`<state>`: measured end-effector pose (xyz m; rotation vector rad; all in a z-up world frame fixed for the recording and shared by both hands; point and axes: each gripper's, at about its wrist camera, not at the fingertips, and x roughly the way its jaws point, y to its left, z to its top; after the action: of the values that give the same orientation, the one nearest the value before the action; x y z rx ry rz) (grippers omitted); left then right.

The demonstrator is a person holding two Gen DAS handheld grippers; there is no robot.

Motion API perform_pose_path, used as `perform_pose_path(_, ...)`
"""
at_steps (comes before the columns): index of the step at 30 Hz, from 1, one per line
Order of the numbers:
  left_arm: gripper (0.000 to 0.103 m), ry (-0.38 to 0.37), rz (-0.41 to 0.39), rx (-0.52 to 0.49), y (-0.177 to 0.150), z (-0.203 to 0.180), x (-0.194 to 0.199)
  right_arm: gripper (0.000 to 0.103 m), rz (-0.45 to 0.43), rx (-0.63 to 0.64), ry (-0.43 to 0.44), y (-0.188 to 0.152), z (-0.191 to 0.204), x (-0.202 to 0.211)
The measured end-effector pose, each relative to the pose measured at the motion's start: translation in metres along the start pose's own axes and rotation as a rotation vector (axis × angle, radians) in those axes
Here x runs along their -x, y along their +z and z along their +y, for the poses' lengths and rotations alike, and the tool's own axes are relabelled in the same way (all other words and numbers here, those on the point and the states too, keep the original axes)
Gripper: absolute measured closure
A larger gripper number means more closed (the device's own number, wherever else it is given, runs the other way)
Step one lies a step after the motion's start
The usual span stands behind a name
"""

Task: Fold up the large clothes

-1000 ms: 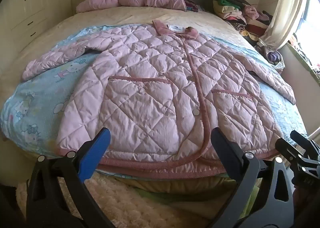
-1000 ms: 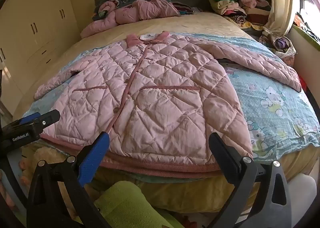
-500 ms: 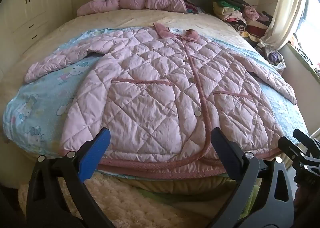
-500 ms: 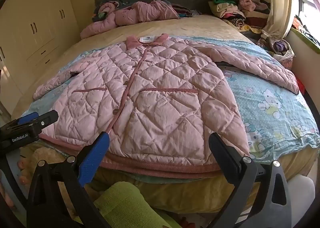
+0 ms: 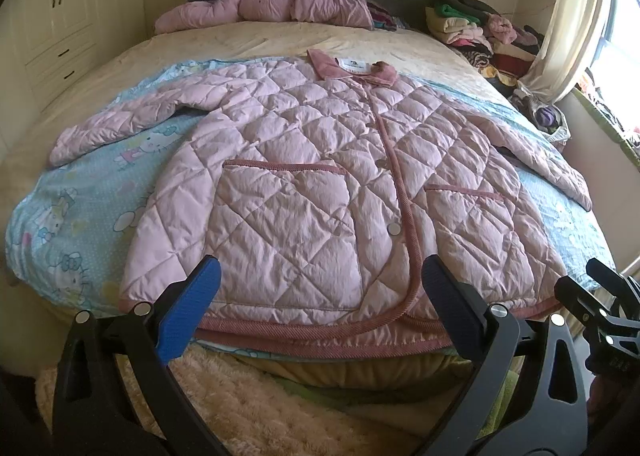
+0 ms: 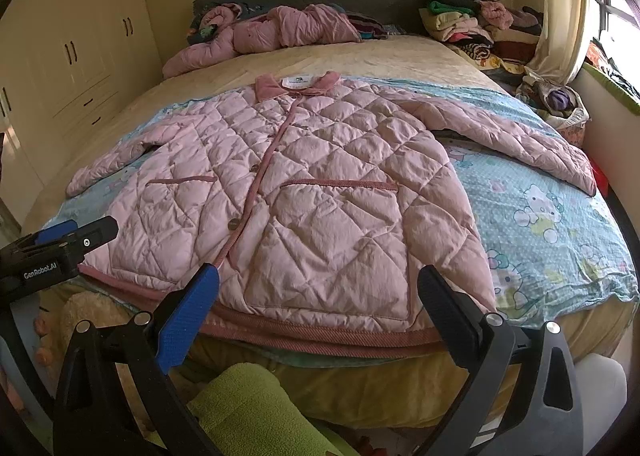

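Observation:
A pink quilted jacket (image 5: 312,176) (image 6: 320,192) lies flat and buttoned on the bed, front up, collar toward the headboard, both sleeves spread out to the sides. Its hem hangs at the foot edge of the bed. My left gripper (image 5: 320,296) is open just short of the hem, over the jacket's left half, holding nothing. My right gripper (image 6: 318,292) is open too, in front of the hem on the jacket's right half, also with nothing in it. Each gripper shows at the edge of the other's view.
A light blue cartoon-print sheet (image 6: 552,224) lies under the jacket on a beige bed (image 5: 260,40). Another pink jacket (image 5: 280,4) is bunched by the headboard. Stacked clothes (image 6: 480,28) fill the far right corner by the curtain. Cupboards (image 6: 72,56) line the left wall.
Both grippers have drifted slightly, so the jacket sits a little lower in each view. Nothing was gripped and the jacket has not moved.

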<state>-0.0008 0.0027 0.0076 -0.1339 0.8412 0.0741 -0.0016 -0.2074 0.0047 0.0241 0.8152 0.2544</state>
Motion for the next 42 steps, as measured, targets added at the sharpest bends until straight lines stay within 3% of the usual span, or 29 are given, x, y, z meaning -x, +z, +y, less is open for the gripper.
perform_pose_path(42, 0.009, 0.006, -0.008, -0.006, 0.0065, 0.0004, 0.0051, 0.004, 0.001, 0.014, -0.002, 0.0027, 0.0026, -0.0001)
